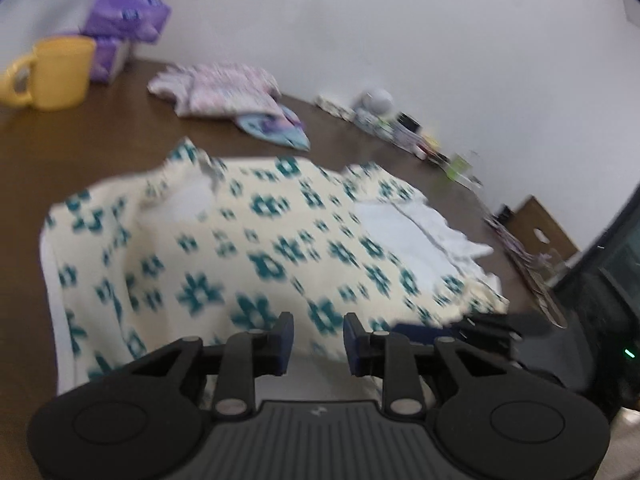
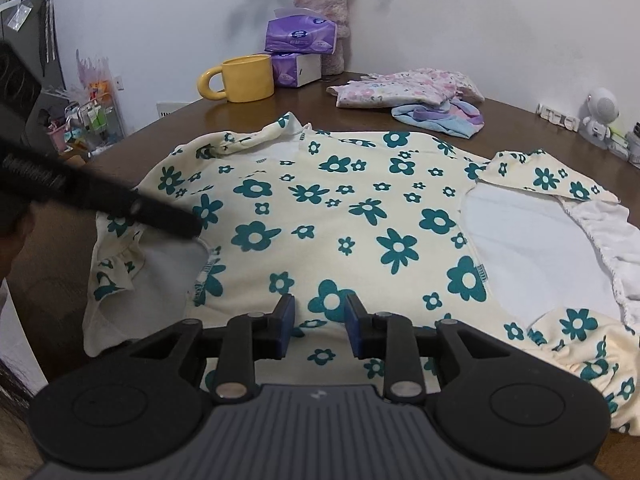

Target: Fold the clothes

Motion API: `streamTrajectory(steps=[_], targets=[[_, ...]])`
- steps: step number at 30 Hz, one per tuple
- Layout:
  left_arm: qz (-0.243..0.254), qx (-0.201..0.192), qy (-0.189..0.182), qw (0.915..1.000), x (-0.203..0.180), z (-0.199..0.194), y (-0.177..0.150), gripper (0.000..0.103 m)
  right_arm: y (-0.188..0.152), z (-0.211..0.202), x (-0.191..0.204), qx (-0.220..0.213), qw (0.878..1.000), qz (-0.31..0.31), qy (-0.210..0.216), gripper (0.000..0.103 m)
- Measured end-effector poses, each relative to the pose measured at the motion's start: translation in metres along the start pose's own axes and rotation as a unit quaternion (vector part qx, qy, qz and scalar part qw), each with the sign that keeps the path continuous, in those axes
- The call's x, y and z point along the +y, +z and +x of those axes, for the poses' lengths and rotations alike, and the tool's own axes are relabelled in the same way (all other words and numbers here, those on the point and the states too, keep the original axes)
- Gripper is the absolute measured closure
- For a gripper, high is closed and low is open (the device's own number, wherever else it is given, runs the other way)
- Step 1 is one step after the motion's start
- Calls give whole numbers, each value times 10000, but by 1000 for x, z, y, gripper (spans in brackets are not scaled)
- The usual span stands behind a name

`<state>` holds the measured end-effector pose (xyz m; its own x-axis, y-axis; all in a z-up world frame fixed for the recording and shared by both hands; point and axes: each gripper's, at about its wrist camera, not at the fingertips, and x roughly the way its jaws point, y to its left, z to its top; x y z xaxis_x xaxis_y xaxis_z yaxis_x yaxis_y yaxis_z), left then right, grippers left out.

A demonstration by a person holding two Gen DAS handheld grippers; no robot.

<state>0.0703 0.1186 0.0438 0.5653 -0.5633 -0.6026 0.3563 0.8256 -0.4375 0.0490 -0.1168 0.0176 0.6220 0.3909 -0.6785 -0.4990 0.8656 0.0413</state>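
Observation:
A cream garment with teal flowers [image 2: 340,208] lies spread flat on the brown table [image 2: 516,128], with its white lining showing at the folded sleeve and hem. In the right wrist view my right gripper [image 2: 320,320] hovers open over the garment's near edge, nothing between its fingers. The left wrist view is blurred by motion. There my left gripper [image 1: 318,340] is open over the garment [image 1: 240,248], and it also shows as a black bar [image 2: 160,216] at the garment's left sleeve. A dark shape at the garment's right corner is the right gripper [image 1: 492,326].
At the back of the table stand a yellow mug [image 2: 248,78], purple tissue packs [image 2: 300,46] and a vase [image 2: 320,4]. Folded pink floral clothes [image 2: 404,88] and a blue-purple cloth [image 2: 440,118] lie behind the garment. A white robot figurine [image 2: 600,116] stands by the wall.

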Motion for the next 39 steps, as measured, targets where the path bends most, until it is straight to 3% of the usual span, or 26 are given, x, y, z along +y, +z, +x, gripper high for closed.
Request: streamTrajectory(steps=[6, 9, 12, 20, 26, 34, 39], targets=[[640, 36, 937, 9935, -16, 32, -1, 80, 0, -2, -1, 45, 10000, -72, -17, 75], [816, -84, 1215, 9892, -15, 31, -5, 89, -1, -4, -5, 63, 10000, -49, -30, 75], [810, -85, 1214, 9893, -11, 29, -6, 88, -1, -5, -9, 76, 10000, -2, 33, 75], [737, -229, 1167, 9902, -13, 39, 9, 72, 11, -6, -28, -246, 9989, 403, 9, 75], [679, -186, 1195, 9903, -10, 49, 13, 73, 13, 12, -33, -67, 9991, 364, -216, 75], [619, -259, 1135, 9913, -8, 44, 11, 71, 2, -2, -31, 170, 9993, 258, -228, 74], [777, -288, 797, 9934, -19, 17, -2, 69, 2, -20, -50, 82, 9981, 588, -149, 73]])
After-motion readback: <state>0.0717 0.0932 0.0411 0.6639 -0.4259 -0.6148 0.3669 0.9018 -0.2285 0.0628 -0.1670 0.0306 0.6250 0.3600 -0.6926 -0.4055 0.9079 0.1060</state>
